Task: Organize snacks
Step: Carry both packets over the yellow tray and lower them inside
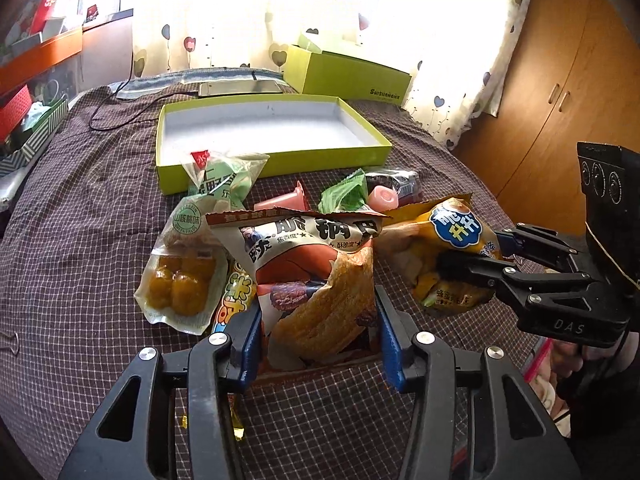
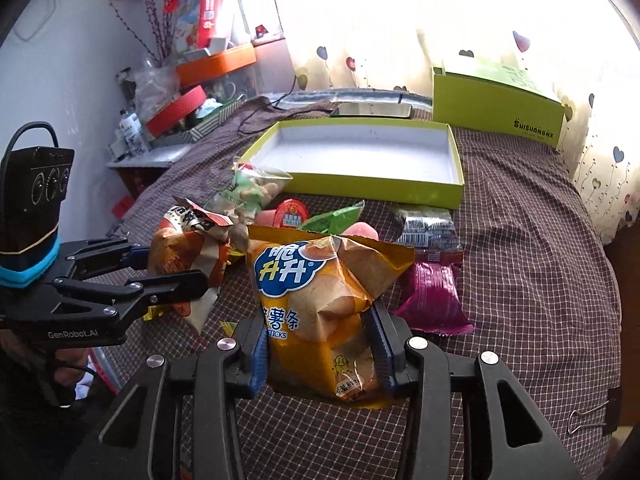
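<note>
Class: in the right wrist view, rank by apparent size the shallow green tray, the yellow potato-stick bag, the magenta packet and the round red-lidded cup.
1. green tray
2. yellow potato-stick bag, enlarged by nearness to the camera
3. magenta packet
4. red-lidded cup
</note>
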A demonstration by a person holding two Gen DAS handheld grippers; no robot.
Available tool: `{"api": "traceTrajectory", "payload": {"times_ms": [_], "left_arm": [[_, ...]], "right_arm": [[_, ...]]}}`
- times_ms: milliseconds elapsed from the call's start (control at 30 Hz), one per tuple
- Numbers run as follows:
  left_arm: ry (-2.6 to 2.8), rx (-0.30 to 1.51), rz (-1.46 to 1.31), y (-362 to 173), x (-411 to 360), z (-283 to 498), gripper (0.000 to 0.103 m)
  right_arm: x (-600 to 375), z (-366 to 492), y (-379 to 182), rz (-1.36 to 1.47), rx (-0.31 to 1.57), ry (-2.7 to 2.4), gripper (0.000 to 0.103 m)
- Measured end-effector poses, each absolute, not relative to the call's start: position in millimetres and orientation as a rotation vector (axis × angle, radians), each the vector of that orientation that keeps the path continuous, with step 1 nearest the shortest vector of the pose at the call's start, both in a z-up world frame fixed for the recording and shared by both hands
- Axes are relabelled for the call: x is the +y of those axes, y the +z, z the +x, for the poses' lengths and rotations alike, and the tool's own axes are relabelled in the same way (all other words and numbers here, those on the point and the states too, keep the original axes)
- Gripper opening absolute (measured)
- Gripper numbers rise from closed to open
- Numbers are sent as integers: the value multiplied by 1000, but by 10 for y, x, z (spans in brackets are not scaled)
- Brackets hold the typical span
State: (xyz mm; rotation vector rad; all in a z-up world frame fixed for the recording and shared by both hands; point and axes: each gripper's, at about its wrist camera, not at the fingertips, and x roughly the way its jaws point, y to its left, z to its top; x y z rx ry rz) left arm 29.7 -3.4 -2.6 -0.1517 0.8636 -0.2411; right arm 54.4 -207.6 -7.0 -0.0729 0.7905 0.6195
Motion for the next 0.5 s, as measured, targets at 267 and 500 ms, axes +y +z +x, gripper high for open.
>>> {"api": "traceTrajectory", "payload": {"times_ms": [267,500], "left_arm": [[-233,830,-148,161,22,448,50],[-221,799,-125,330,31,707,50]], "right_arm": [[-2054,723,103,-73,756,607,41],[-2059,999,224,-74,735,589,41]]}}
